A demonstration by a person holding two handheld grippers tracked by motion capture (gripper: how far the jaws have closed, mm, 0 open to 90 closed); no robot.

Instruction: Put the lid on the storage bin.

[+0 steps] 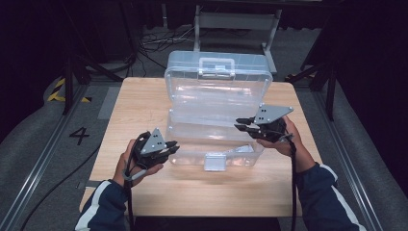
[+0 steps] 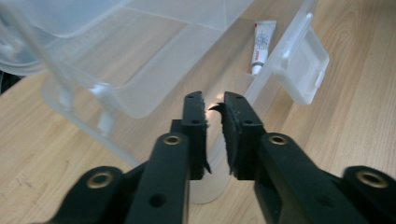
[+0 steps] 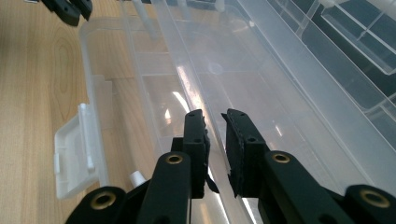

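A clear plastic box stands on the wooden table, its lid raised at the back. A small white tube with a red and black label lies inside near the front wall; in the high view the tube is at the box's front right. My left gripper hovers at the box's front left corner. Its jaws are nearly together and hold nothing. My right gripper hangs over the right side of the box, pointing left. Its jaws are also close together and hold nothing.
The box's white latch flap hangs open over the front wall, between my two hands. Bare table runs along the front edge and at the far left. Metal frame legs and cables lie on the floor behind the table.
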